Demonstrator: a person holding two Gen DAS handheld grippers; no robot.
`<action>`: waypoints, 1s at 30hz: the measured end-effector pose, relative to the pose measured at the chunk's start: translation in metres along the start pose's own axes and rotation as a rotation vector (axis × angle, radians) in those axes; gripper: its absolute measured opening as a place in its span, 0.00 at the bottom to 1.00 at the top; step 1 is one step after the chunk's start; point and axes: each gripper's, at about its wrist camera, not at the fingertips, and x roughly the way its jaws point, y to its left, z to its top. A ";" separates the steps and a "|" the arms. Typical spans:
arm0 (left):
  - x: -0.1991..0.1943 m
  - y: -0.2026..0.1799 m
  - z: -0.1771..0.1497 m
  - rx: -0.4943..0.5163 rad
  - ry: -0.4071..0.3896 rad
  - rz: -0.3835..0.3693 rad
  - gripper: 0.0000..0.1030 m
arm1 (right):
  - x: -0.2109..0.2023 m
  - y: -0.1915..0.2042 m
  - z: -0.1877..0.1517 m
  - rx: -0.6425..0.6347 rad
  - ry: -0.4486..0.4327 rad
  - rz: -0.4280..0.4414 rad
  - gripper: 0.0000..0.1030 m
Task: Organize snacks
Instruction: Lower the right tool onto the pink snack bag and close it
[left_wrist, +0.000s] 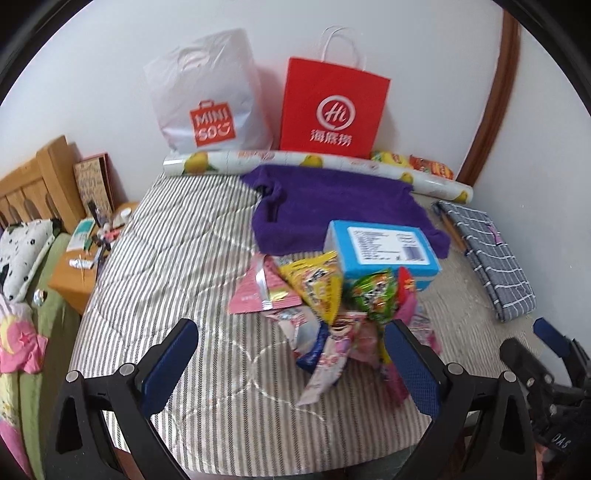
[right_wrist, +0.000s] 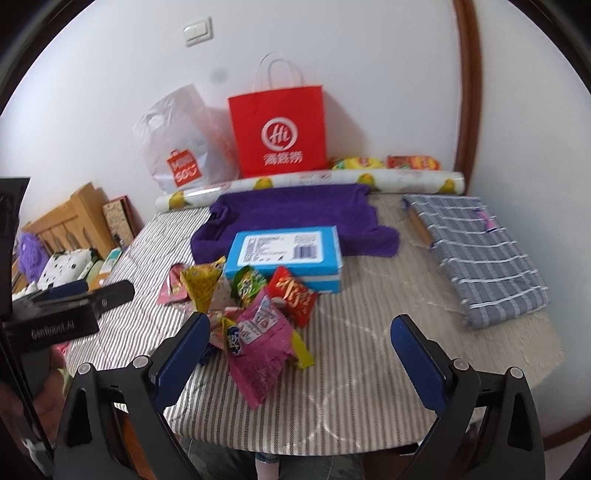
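A pile of snack packets lies on the striped table cover, also in the right wrist view: yellow, green, pink and red packets. A blue box stands just behind the pile, also in the right wrist view. My left gripper is open and empty, near the pile's front. My right gripper is open and empty, its left finger beside the pink packet. The right gripper also shows at the left view's lower right.
A purple towel lies behind the box. A red paper bag and a white plastic bag stand against the wall behind a rolled sheet. A grey checked cloth lies right. A bedside table stands left.
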 end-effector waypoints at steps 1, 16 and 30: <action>0.003 0.003 0.000 -0.004 0.004 0.002 0.98 | 0.007 0.001 -0.002 -0.006 0.009 0.010 0.95; 0.055 0.035 -0.008 -0.050 0.087 0.014 0.98 | 0.083 0.024 -0.031 -0.135 0.115 0.096 0.95; 0.077 0.041 -0.004 -0.052 0.114 -0.006 0.98 | 0.122 0.033 -0.040 -0.195 0.172 0.092 0.75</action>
